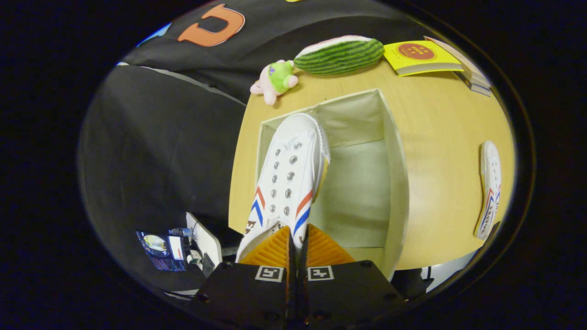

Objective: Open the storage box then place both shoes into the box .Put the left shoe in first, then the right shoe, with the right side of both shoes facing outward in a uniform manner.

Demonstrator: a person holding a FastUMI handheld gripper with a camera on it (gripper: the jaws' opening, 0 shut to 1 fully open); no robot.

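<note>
My gripper (298,240) is shut on the heel end of a white canvas shoe (289,174) with red and blue stripes and metal eyelets. The shoe points away from the fingers, toe forward, and hangs over the left part of the open storage box (394,156), a pale fabric box with its inside bare. A second white shoe (490,188) with the same stripes lies on its side on the wooden table, well to the right of the box.
The round wooden table (440,119) carries a watermelon-slice plush (339,55), a small pink and green plush (275,80), and a yellow book (419,57) on a stack beyond the box. Left of the table the floor is dark, with a small device (163,250) below.
</note>
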